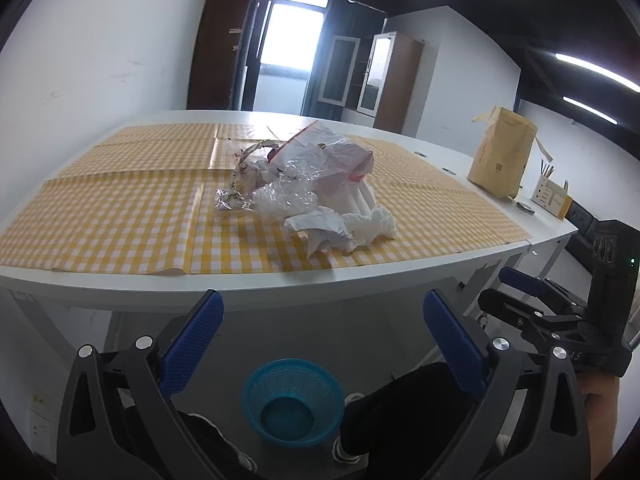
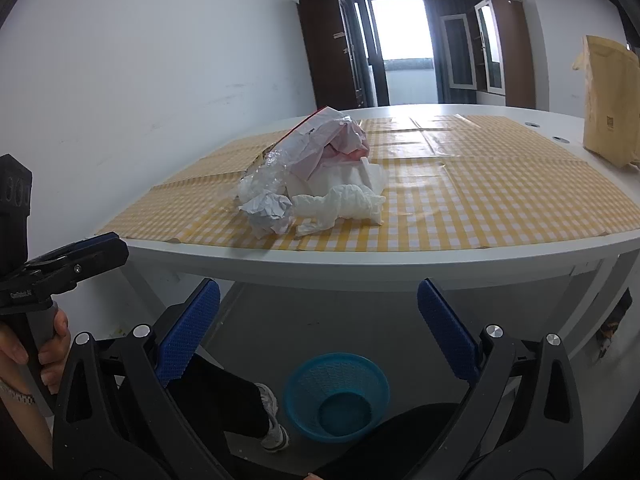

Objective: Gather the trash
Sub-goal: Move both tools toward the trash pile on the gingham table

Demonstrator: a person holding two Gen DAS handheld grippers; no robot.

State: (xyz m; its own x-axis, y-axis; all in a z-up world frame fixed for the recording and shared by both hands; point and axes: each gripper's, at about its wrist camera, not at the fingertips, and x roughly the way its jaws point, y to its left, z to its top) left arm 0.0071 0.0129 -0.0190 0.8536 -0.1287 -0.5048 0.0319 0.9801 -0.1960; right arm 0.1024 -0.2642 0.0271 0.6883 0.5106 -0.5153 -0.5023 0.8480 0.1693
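1. Left tongs (image 1: 322,338): pads spread wide, nothing between them. They are held below the near edge of the counter (image 1: 240,284), aimed forward at the trash pile (image 1: 304,188).
2. Trash pile: located mid-counter on the yellow checked cloth (image 1: 120,216). It consists of clear plastic film (image 1: 280,196) on its left side, a red-and-white plastic bag (image 1: 328,152) on top, a crumpled paper ball (image 1: 320,226) and a white tissue (image 1: 376,222) at the near edge.
3. Blue basket (image 1: 294,400): stands on the floor under the counter, close to the person's feet. It appears empty, so collection is judged not yet started.
4. Right tongs (image 2: 318,330): pads likewise wide apart and unloaded, held below the counter edge.
5. Brown paper bag (image 1: 502,152): upright at the right end of the counter, off the cloth and well apart from the pile.
6. Governing relation: the pile lies ahead of and above both tongs, with its long axis running roughly left to right across the counter. Seen from the right wrist, the paper ball (image 2: 268,210) sits left of centre; from the left wrist it sits near centre. Neither tongs is clearly nearer. The next move probably requires raising one of them above the counter edge and advancing onto the nearest piece.
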